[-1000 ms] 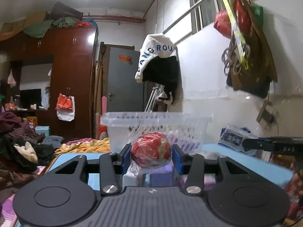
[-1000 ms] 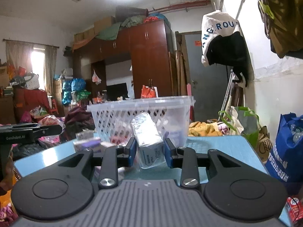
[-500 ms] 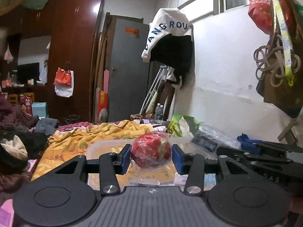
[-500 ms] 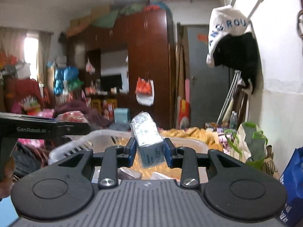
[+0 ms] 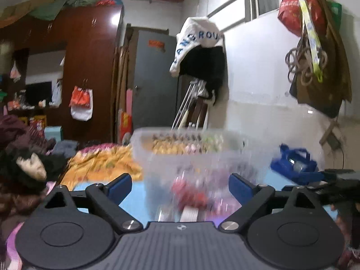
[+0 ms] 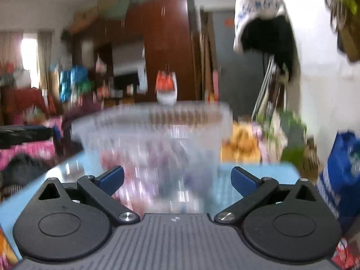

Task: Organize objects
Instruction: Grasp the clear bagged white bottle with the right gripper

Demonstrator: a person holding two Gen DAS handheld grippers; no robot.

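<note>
A clear plastic basket (image 5: pixel 186 155) stands on the light blue table (image 5: pixel 135 193), blurred by motion. It also shows in the right wrist view (image 6: pixel 153 135). A red bagged item (image 5: pixel 191 193) lies inside it among other blurred packets. My left gripper (image 5: pixel 180 185) is open and empty, just in front of the basket. My right gripper (image 6: pixel 177 178) is open and empty, also facing the basket. The right gripper's body shows at the right edge of the left wrist view (image 5: pixel 337 180).
A blue bag (image 5: pixel 292 164) sits right of the basket, seen also in the right wrist view (image 6: pixel 342 175). Piled clothes (image 5: pixel 27 168) lie left of the table. A yellow cloth (image 5: pixel 101 164) lies beyond it. Bags hang on the right wall (image 5: pixel 315 56).
Both grippers have opened. The red bagged item and the white packet have left the jaws and dropped into the basket. Both grippers have lowered and pulled back from above the basket.
</note>
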